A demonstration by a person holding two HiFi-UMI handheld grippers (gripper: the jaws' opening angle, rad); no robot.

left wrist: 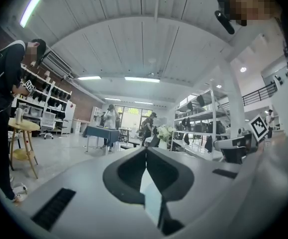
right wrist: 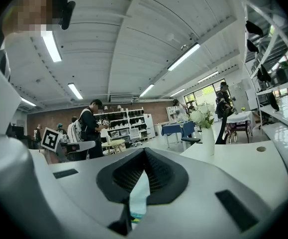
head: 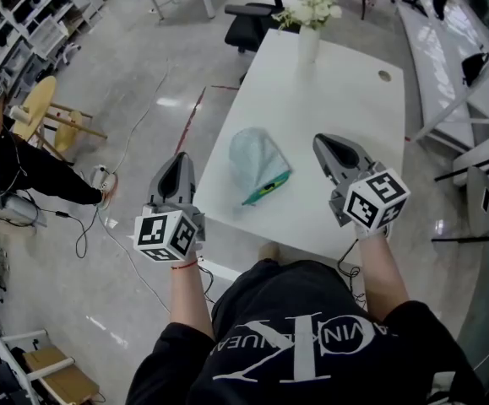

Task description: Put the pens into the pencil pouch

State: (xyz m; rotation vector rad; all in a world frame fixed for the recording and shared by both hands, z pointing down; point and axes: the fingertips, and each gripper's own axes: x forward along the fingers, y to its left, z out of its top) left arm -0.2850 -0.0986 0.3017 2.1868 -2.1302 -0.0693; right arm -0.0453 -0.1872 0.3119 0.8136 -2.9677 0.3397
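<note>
A pale blue-green pencil pouch [head: 258, 160] lies on the white table [head: 345, 99], its near end edged in green and teal. No loose pen shows on the tabletop. My left gripper [head: 179, 157] is shut and empty, held level over the floor just left of the table's edge; in its own view the jaws [left wrist: 145, 151] meet with nothing between them. My right gripper [head: 322, 140] is also shut and empty, raised above the table to the right of the pouch. Below its closed jaws [right wrist: 144, 151] a strip of the pouch [right wrist: 138, 199] shows.
A white vase with flowers [head: 309, 25] stands at the table's far end, near a cable hole [head: 384, 76]. A black office chair [head: 251, 17] is beyond it. On the floor at left are a person [head: 12, 169], a yellow stool [head: 43, 112] and cables.
</note>
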